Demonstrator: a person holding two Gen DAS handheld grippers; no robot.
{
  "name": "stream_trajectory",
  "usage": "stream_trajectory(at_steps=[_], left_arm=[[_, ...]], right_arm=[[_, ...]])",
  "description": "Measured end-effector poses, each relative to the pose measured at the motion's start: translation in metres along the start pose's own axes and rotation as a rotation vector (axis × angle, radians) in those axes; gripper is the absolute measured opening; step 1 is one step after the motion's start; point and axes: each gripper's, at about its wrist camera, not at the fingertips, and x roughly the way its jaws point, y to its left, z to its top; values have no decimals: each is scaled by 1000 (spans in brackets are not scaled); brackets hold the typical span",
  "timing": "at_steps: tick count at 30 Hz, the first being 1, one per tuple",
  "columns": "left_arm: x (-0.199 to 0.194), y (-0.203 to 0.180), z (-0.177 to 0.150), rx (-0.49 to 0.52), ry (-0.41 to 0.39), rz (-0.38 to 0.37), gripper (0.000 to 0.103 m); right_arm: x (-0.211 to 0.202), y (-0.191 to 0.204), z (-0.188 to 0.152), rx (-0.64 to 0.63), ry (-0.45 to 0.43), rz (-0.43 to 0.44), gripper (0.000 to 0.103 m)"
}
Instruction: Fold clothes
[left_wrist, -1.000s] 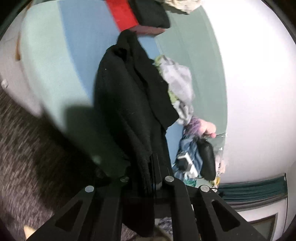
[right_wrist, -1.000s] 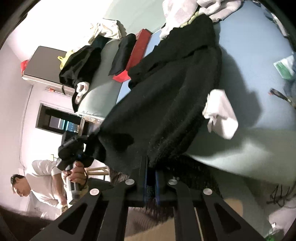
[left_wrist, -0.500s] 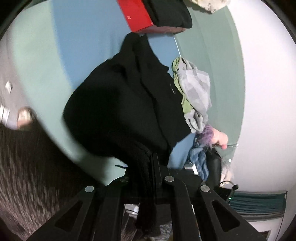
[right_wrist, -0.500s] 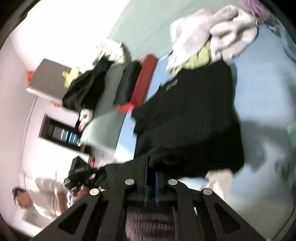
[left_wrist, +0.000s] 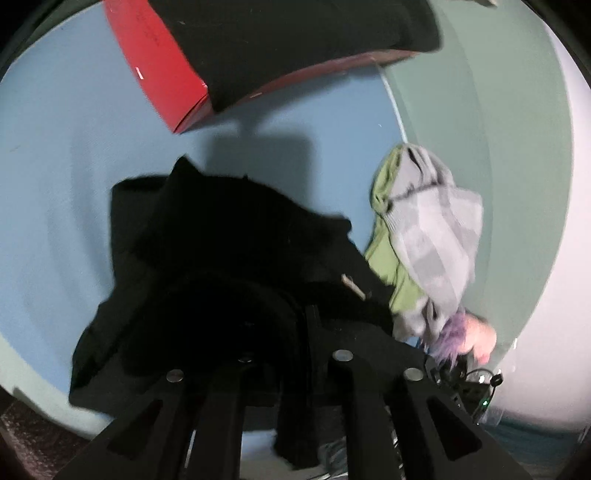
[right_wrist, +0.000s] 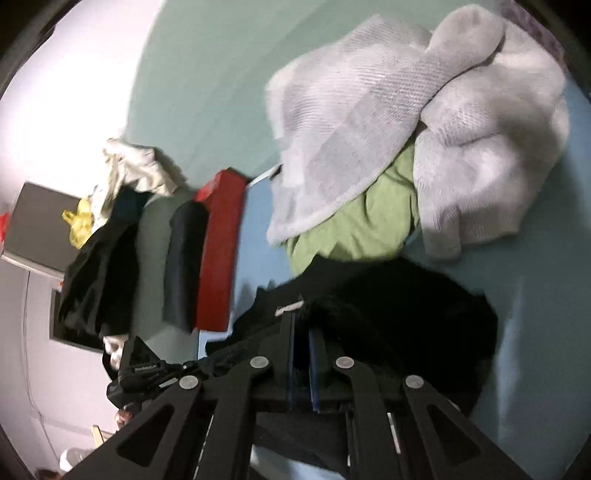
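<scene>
Left gripper (left_wrist: 295, 332) jaws just been opening, now a narrow gap, black garment (left_wrist: 229, 258) still bunched between them. Right gripper (right_wrist: 303, 332) clamped tight on the same garment's edge. Blue bed sheet (left_wrist: 62, 192) under it; red box (left_wrist: 162, 74) beyond, grey-green clothes pile (right_wrist: 406, 129) just beside the garment, pale wall behind.

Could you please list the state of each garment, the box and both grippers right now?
black garment: folded over on the blue sheet, partly bunched.
grey garment: crumpled, heaped on a green garment.
red box: closed, dark clothing on top.
left gripper: jaws just opening, black fabric between.
right gripper: shut on black garment.
</scene>
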Motion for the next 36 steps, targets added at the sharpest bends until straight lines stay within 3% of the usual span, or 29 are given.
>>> stream_trajectory(at_steps=[2, 4, 5, 6, 7, 9, 10, 12, 16, 18, 20, 22, 24, 25, 26, 27, 28, 29, 30, 33, 35, 36], left_arm=[[1, 4, 11, -43, -20, -59, 27], [-8, 9, 17, -81, -75, -151, 58], [-15, 12, 18, -94, -106, -199, 65], [-26, 16, 17, -98, -147, -257, 71], [-37, 18, 14, -92, -185, -304, 72], [-59, 20, 2, -11, -236, -325, 73], [-69, 22, -4, 31, -261, -325, 73], [-85, 28, -25, 147, -321, -194, 73], [-85, 55, -67, 320, -387, 120, 73], [-72, 74, -79, 329, -322, 161, 73], [-55, 89, -88, 308, -245, 165, 73], [-41, 94, -95, 310, -221, 196, 73], [-27, 93, -101, 335, -208, 237, 71], [-19, 89, -105, 372, -206, 266, 60], [-14, 86, -109, 383, -203, 291, 50], [-10, 87, -109, 373, -202, 326, 25], [-7, 90, -108, 349, -210, 357, 14], [-7, 94, -108, 322, -221, 374, 13], [-14, 99, -106, 287, -246, 344, 12], [-18, 109, -103, 241, -262, 317, 12], [-17, 113, -101, 225, -260, 314, 12], [-17, 114, -100, 221, -257, 313, 12]], right_arm=[[9, -10, 17, 34, -11, -7, 7], [13, -22, 29, 73, -30, 5, 12], [16, -29, 35, 99, -36, 18, 14], [18, -35, 39, 141, -37, 39, 26], [20, -42, 43, 184, -39, 61, 45], [17, -56, 48, 287, -60, 124, 63], [13, -63, 50, 343, -78, 166, 65], [-9, -67, 46, 351, -122, 262, 68], [-49, -52, 11, 101, -134, 4, 74], [-53, -44, -32, -116, -72, -262, 74], [-50, -49, -65, -200, -8, -358, 74], [-44, -59, -94, -210, 66, -352, 74], [-34, -68, -107, -173, 87, -321, 73], [-29, -73, -113, -154, 98, -305, 67], [-24, -77, -119, -135, 107, -291, 43], [-19, -81, -119, -108, 101, -298, 30], [-14, -85, -119, -82, 95, -304, 20], [-10, -88, -119, -55, 88, -309, 13], [-15, -89, -117, -30, 71, -291, 10], [-50, -86, -111, -20, -14, -230, 7], [-50, -88, -113, -29, 25, -237, 7], [-42, -91, -116, -48, 64, -287, 7]])
